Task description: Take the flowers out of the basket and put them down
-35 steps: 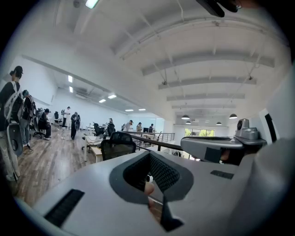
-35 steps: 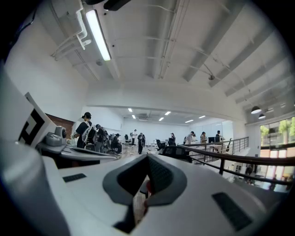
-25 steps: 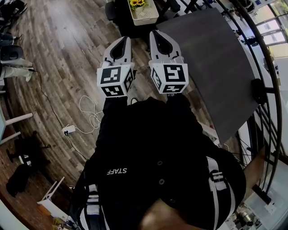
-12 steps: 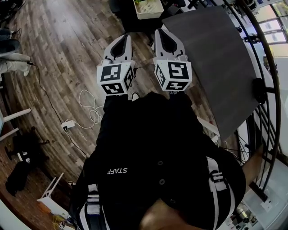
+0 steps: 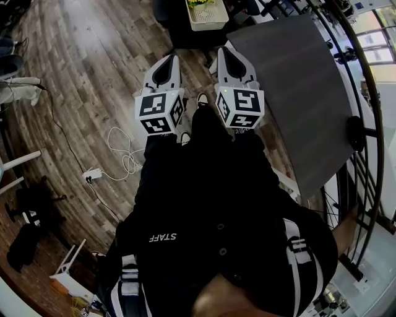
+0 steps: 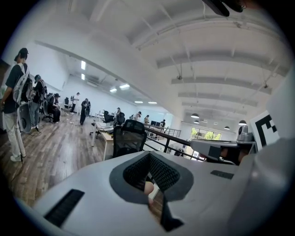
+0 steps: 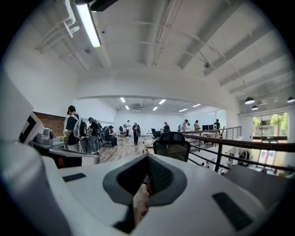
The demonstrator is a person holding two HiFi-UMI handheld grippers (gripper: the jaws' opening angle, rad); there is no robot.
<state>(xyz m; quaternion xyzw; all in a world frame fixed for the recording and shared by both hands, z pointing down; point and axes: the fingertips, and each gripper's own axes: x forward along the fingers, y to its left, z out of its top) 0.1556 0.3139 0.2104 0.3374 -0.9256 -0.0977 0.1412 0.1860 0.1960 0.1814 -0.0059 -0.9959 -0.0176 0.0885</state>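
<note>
Jaws of my left gripper (image 5: 169, 60) and right gripper (image 5: 225, 53) are together, nothing between them. Basket (image 5: 206, 17) with flowers (image 5: 199, 3) stands well apart from the 2 grippers.

Open floor (image 5: 86, 68) left, grey table (image 5: 303, 93) right, basket (image 5: 210, 20) ahead

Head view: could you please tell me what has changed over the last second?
The person has stepped forward: a shoe now shows between the left gripper and the right gripper, which edged rightward in the picture. Nothing was grasped or released. Both grippers stay shut and empty, and the flowers stay in the basket ahead.
</note>
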